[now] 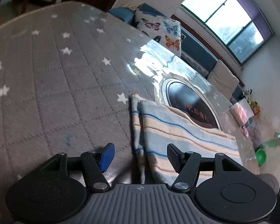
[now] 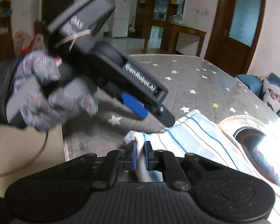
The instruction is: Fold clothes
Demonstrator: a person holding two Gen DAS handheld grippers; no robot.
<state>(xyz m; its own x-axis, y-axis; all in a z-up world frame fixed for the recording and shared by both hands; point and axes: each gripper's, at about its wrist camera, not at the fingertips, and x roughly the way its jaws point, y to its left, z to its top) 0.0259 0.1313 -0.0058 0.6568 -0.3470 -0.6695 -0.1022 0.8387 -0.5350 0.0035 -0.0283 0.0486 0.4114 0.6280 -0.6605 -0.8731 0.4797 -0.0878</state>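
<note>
A folded cloth with pale blue, cream and dark blue stripes [image 1: 177, 130] lies on the grey star-patterned cover [image 1: 56, 74]. My left gripper [image 1: 140, 157] hangs open just above the cloth's near edge, and nothing sits between its pads. In the right wrist view my right gripper [image 2: 140, 155] is shut on a bunched corner of the same striped cloth [image 2: 194, 132]. The left gripper [image 2: 149, 112] shows there too, held by a gloved hand [image 2: 37, 85] above and to the left of that corner.
A round dark plate with a metal rim [image 1: 190, 104] is set into the surface under glossy plastic, partly covered by the cloth. A butterfly-print cushion [image 1: 162, 29] and blue seat stand beyond the far edge. Toys and a green bowl [image 1: 260, 156] lie at the right.
</note>
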